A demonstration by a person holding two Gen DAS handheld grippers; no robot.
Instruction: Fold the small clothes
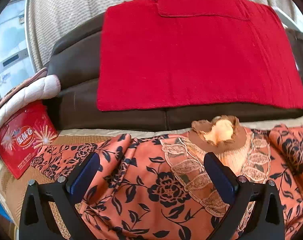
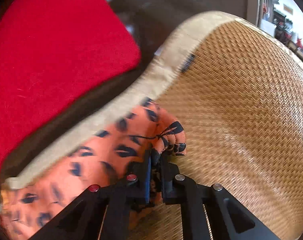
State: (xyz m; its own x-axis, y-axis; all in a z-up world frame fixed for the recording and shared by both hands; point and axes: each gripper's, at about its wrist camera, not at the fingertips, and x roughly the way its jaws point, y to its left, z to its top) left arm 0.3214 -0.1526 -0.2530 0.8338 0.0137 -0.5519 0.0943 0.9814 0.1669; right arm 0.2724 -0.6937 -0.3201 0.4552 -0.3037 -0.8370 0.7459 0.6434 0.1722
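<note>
An orange garment [image 1: 161,180] with black flower print, a lace panel and a brown knit collar [image 1: 219,134] lies spread on a woven straw mat [image 1: 11,190]. My left gripper [image 1: 151,158] hovers just over it, its blue-padded jaws wide apart and holding nothing. In the right wrist view my right gripper [image 2: 155,158] is shut on a bunched edge of the same orange garment [image 2: 111,152], near the mat's cloth-bound border. The fabric trails off to the lower left.
A dark brown sofa [image 1: 75,64] runs behind the mat, with a red blanket [image 1: 191,56] draped over it. A red snack bag [image 1: 21,138] and a quilted white cushion [image 1: 31,94] sit at the left. Bare straw mat [image 2: 241,110] stretches to the right of my right gripper.
</note>
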